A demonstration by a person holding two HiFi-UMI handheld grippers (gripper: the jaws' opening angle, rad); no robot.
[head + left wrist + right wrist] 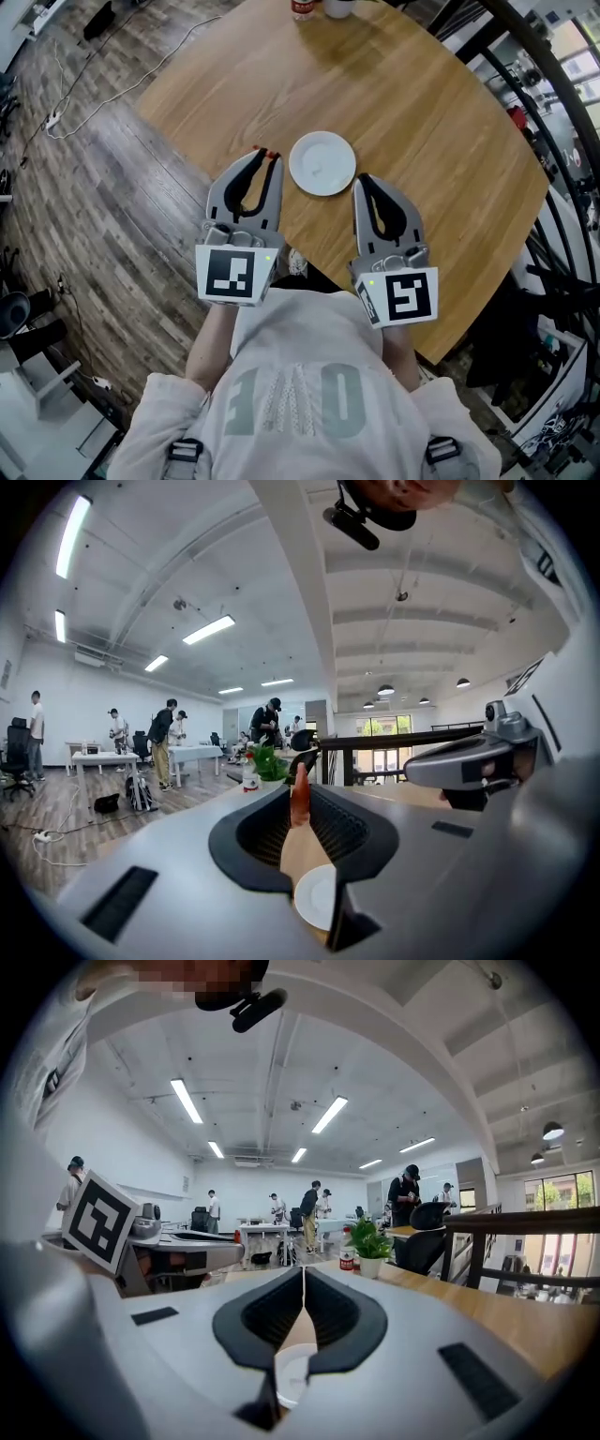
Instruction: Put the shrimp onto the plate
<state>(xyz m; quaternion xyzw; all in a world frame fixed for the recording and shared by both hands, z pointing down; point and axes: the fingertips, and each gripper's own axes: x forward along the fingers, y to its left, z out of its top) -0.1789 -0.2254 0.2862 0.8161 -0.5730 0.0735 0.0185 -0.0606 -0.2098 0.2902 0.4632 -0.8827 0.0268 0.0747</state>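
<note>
The small round white ceramic plate [322, 163] lies on the round light-brown wooden tabletop [431, 112], near its front edge. The left tool [265, 157] sits just left of the plate, at the tabletop's edge, with the small orange-red shrimp [270, 153] pinched between its tips — beside the plate, not on it. The right tool [364, 178] lies just right of the plate, jaws together on nothing. A red-labelled bottle [303, 7] and a white plant pot [337, 7] stand side by side at the far edge — well apart from the plate.
</note>
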